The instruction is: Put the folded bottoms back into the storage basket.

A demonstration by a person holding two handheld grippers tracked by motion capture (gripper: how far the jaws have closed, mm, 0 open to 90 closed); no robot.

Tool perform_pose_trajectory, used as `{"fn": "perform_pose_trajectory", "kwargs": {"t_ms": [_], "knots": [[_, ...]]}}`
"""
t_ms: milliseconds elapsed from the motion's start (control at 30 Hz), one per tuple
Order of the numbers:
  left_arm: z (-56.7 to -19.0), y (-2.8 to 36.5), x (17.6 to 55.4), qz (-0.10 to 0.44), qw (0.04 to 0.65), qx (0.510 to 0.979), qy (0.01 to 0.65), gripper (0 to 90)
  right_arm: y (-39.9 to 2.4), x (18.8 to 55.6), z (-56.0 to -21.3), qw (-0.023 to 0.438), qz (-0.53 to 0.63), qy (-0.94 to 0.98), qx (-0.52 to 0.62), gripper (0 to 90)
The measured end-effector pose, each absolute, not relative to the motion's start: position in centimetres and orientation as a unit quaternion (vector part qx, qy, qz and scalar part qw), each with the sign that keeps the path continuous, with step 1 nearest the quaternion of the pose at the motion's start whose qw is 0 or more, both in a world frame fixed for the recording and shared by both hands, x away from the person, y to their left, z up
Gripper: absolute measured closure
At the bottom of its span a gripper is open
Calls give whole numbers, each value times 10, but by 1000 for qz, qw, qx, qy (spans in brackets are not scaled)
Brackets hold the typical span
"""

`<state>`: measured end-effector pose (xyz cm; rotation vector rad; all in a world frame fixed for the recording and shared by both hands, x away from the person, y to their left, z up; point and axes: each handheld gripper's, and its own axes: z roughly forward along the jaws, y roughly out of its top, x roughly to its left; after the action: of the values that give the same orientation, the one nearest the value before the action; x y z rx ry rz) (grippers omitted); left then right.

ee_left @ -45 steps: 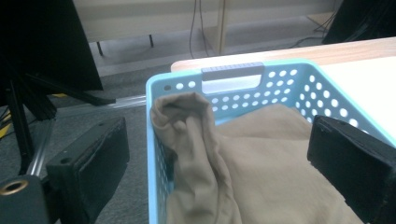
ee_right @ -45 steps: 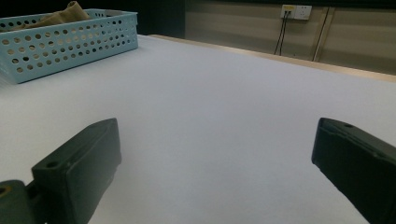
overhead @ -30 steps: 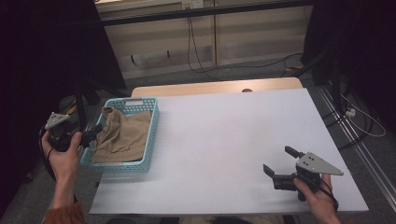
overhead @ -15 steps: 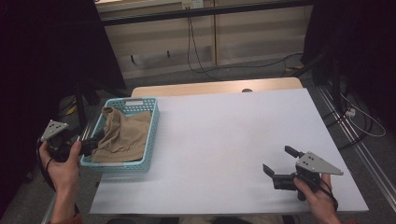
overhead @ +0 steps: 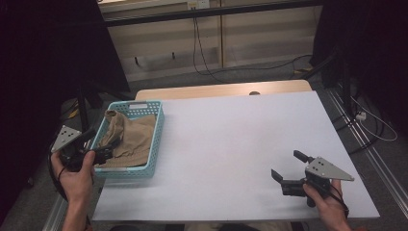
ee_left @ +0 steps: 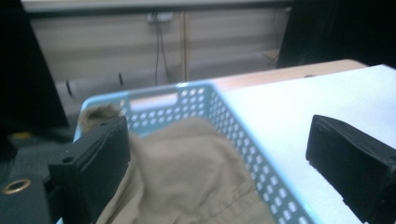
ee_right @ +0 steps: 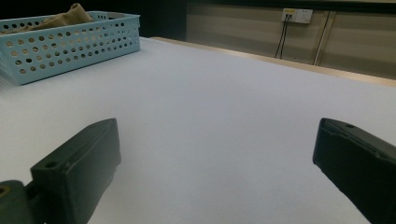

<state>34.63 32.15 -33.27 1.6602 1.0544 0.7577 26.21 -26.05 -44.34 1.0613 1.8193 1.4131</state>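
A light blue perforated basket (overhead: 159, 126) stands at the left edge of the white table (overhead: 231, 144). A crumpled tan cloth (overhead: 129, 137) lies inside it. My left gripper (overhead: 104, 154) is held at the basket's near left corner, open, its jaws pointing over the rim at the cloth (ee_left: 187, 163). Nothing is between them. In the left gripper view the basket wall (ee_left: 233, 135) runs between the two jaws. My right gripper (overhead: 286, 166) hovers low over the table's near right part, open and empty, facing the basket (ee_right: 70, 42) far to the left.
A strip of bare wood (overhead: 221, 91) shows along the table's far edge. Beyond it are wall panels, a socket (ee_right: 299, 15) and cables (overhead: 199, 43) on the floor. Dark curtains hang at both sides. White tabletop (ee_right: 215, 107) stretches between the right gripper and the basket.
My left gripper has dropped a little toward the near edge, along the basket's left side. The right gripper has stayed in place.
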Motion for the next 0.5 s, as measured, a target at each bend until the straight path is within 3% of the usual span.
{"fn": "perform_pose_trajectory", "kwargs": {"t_ms": [500], "knots": [[-328, 272, 342, 299, 502, 698, 414, 49, -260, 262, -443, 299, 532, 685, 397, 10]]}}
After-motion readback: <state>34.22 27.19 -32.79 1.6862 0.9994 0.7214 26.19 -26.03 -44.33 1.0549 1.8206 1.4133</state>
